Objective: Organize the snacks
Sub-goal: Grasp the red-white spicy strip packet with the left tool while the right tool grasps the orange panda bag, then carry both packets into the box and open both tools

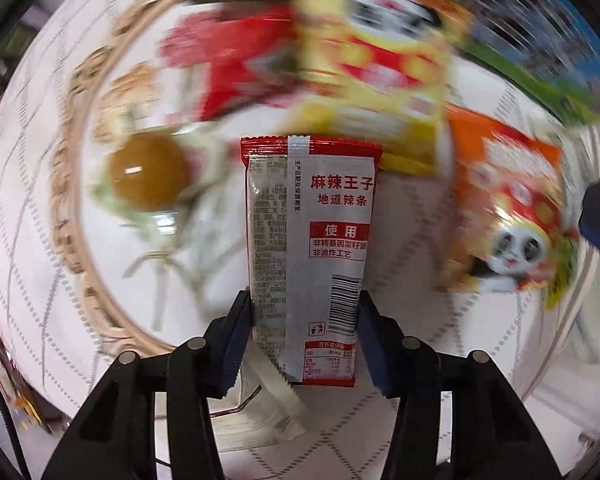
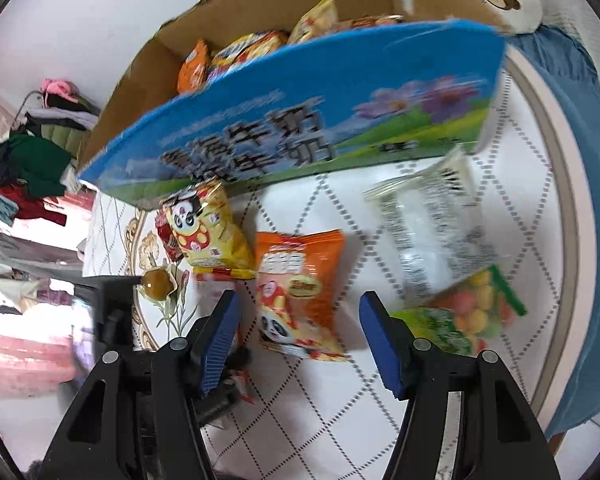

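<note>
1. Snacks lie loose on the white patterned table (image 2: pixel 324 420); some already sit in the open milk carton (image 2: pixel 300 120) at the upper centre of the right wrist view, so the sorting looks partly done.
2. The left hand-held gripper (image 1: pixel 305 332) is clenched on a red-and-silver spicy strip packet (image 1: pixel 306 256), centre frame, its pads pressing both long edges. Its print reads "麻辣王子", "地道辣条", "使用", "非转基因菜籽油" and "非油炸工艺", above a barcode.
3. The right hand-held gripper (image 2: pixel 298 344) is released: its jaws straddle the orange panda snack bag (image 2: pixel 300 292) without pressing it.
4. I judge the step to be picking up 2 packets. Next, the right jaws must close on the orange bag, then both go into the carton.
5. A yellow panda snack bag (image 2: pixel 206 228) lies against the carton's blue front, whose large blurred print ends in "牛奶".
</note>
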### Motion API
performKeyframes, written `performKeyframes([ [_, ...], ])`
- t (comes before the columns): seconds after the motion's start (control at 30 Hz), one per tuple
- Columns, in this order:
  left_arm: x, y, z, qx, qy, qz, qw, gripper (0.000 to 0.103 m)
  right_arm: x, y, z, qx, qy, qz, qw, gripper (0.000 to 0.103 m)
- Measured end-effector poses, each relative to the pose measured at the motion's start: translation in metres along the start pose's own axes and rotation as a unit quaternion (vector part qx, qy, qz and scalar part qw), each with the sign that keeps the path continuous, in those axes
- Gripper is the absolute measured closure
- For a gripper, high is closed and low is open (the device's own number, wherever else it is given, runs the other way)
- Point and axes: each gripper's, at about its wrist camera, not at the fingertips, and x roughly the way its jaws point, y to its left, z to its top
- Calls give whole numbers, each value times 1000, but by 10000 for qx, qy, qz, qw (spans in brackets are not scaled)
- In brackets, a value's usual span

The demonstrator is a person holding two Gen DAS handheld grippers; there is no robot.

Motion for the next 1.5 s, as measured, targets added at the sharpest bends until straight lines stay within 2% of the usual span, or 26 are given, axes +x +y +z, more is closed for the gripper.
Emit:
performKeyframes([
  [0.07, 2, 15, 3, -260, 48, -78, 9996, 55, 15, 10, 1, -58, 77, -110, 9999, 33],
  [0.23, 11, 26, 10, -451, 145, -241, 9986, 52, 57, 35, 0, -409, 335, -623, 9967, 32],
  [0.3, 16, 29, 11, -495, 185, -307, 9981, 51, 75, 45, -1, -758, 394, -965, 9917, 33],
  [0.4, 19, 28, 8, -510, 190, -336, 9980, 51, 85, 46, -7, -1016, 352, -1117, 9879, 41],
  [0.5, 14, 26, 0, -509, 89, -383, 9979, 53, 79, 40, -18, -1040, 369, -1001, 9888, 46],
  [0.67, 17, 1, -32, -86, 347, -667, 9971, 54, 67, 20, -50, -938, 736, -750, 9900, 46],
  [0.8, 35, -20, -39, 272, 465, -528, 9972, 47, 62, 3, -77, -770, 942, -662, 9904, 46],
  [0.87, 42, -21, -35, 209, 492, -521, 9972, 46, 64, -5, -87, -614, 936, -616, 9918, 45],
  [1.03, 45, -10, -28, -27, 445, -660, 9968, 47, 64, -21, -85, -127, 896, -512, 9946, 42],
  [1.2, 37, -2, -30, 122, 326, -484, 9982, 56, 70, -10, -79, -327, 721, -822, 9935, 41],
  [1.33, 15, -14, -34, 247, 232, -411, 9986, 61, 73, -5, -81, -494, 592, -924, 9927, 49],
  [1.5, -22, -19, -30, 353, -35, -629, 9974, 61, 47, -4, -80, -446, 490, -654, 9957, 51],
])
